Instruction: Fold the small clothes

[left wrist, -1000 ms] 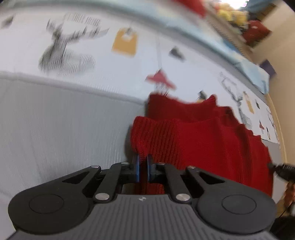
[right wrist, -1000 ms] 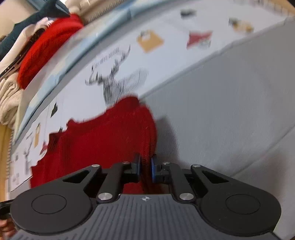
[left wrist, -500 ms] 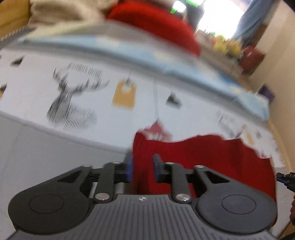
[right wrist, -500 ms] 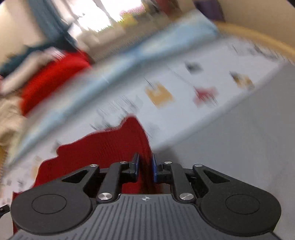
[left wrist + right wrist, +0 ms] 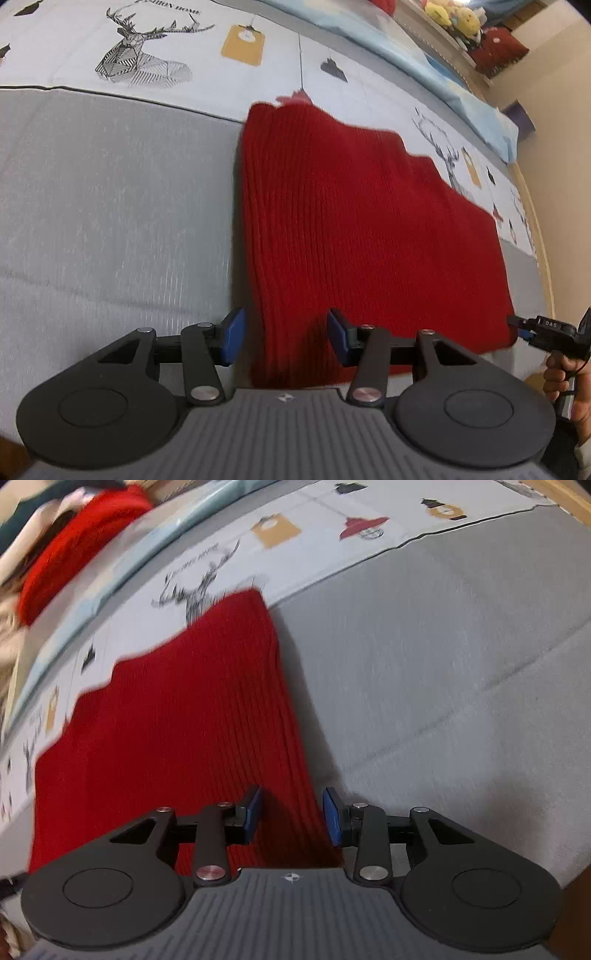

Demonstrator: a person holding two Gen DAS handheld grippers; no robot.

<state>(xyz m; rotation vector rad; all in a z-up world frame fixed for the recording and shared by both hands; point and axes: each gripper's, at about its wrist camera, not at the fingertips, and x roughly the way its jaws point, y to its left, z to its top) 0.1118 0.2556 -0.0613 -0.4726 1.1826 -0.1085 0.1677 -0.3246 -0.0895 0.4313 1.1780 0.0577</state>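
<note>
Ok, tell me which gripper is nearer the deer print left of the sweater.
Left. The left gripper straddles the sweater at its near-left corner, the deer ahead; the right gripper at the opposite corner.

Bed takes up most of the room: grey quilted cover (image 5: 110,206) in front, white sheet (image 5: 207,70) with deer and tag prints behind it. Pale blue bedding (image 5: 424,70) along the far edge. Beige wall (image 5: 554,110) to the right. Yellow plush toys (image 5: 452,14) on a shelf.
</note>
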